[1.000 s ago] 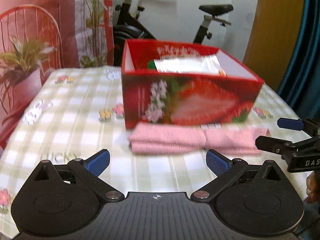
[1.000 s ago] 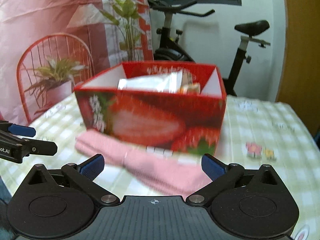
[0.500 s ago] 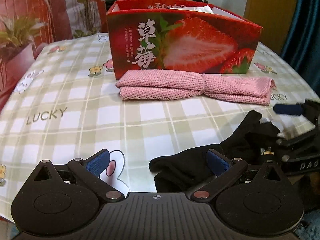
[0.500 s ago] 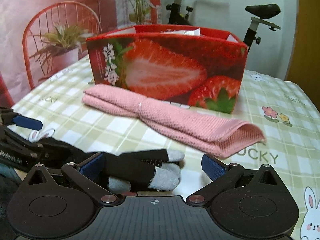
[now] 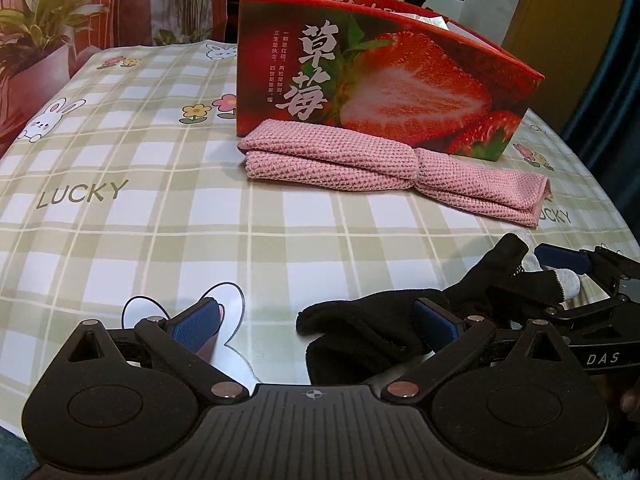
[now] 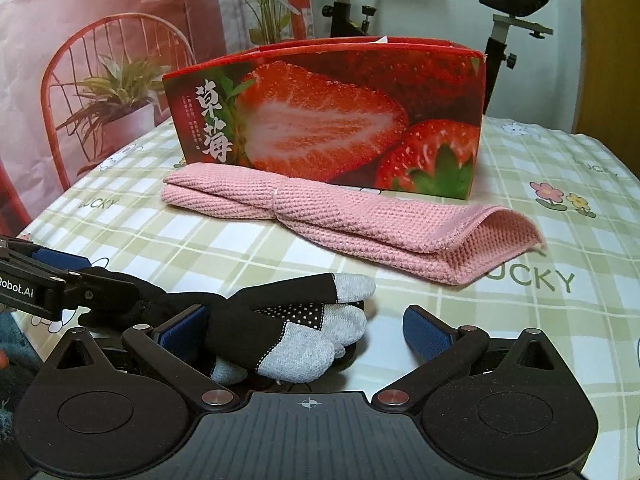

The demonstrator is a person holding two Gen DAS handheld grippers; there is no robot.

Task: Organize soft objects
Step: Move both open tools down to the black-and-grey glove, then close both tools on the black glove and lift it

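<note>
Both claws, left [image 5: 316, 322] and right [image 6: 306, 326], spread by "LUCKY" tablecloth [image 5: 120, 152], "草莓" box [image 5: 372, 80].

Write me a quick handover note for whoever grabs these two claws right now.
Left claw: open, low over the table, its right finger by the cuff end of the black glove.
Right claw: open, low at the glove's grey fingertips; its left finger is beside the glove.
Neither grips anything.
Pink towel: folded, on the tablecloth just in front of the strawberry box.
Done: nothing soft visibly put away.
Left: glove and towel both out on the table; probably grasp the glove first, since both claws are at it.
</note>
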